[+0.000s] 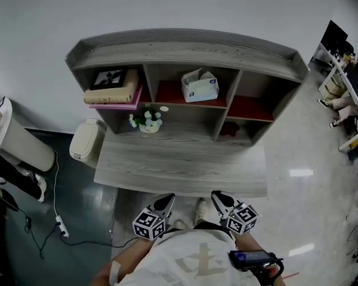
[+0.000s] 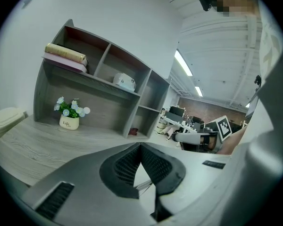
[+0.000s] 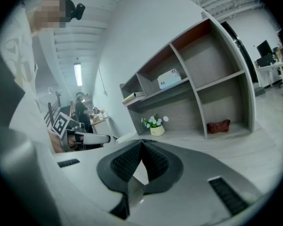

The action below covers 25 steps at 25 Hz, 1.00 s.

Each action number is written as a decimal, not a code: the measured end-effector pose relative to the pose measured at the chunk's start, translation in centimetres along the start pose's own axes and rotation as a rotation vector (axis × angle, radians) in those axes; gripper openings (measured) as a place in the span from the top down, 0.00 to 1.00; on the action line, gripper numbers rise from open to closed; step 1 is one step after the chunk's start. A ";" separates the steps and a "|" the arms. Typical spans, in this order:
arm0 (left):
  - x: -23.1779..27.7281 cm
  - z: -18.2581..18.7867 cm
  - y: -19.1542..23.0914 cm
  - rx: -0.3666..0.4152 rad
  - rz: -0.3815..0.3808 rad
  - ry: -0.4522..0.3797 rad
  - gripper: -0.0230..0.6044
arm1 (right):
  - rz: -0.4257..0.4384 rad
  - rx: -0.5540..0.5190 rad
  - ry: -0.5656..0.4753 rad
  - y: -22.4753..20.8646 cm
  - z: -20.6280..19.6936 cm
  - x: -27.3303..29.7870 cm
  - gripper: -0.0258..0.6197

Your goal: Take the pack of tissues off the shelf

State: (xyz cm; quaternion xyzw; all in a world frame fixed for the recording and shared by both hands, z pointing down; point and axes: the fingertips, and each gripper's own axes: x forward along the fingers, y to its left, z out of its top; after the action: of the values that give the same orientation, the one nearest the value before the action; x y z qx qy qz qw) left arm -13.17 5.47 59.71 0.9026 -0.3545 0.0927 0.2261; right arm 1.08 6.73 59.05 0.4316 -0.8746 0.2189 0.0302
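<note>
Pack of tissues [image 1: 200,86] is sitting in the upper middle compartment of the shelf [image 1: 185,46].
Left hand-held gripper [image 1: 164,202] and right hand-held gripper [image 1: 222,198] are hovering at the near edge of the tabletop [image 1: 179,159], jaws together, empty.

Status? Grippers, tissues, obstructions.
Left gripper and right gripper shut, empty, at near edge of desk. Tissues untouched in upper middle bay of shelf. Flower pot below-left, off the path.
</note>
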 end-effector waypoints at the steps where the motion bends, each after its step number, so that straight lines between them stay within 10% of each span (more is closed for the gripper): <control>1: 0.3 0.2 0.0 0.002 0.000 0.001 0.96 | 0.002 0.000 0.000 -0.2 0.1 0.1 0.95; 25: 8.6 5.6 2.8 0.018 0.039 -0.006 0.96 | 0.041 0.007 -0.010 -9.0 5.2 4.6 0.95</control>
State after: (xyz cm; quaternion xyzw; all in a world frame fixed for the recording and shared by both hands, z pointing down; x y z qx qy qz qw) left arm -8.70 -4.12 58.53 0.8979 -0.3717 0.0973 0.2150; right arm 5.85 -3.59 58.73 0.4148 -0.8825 0.2205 0.0200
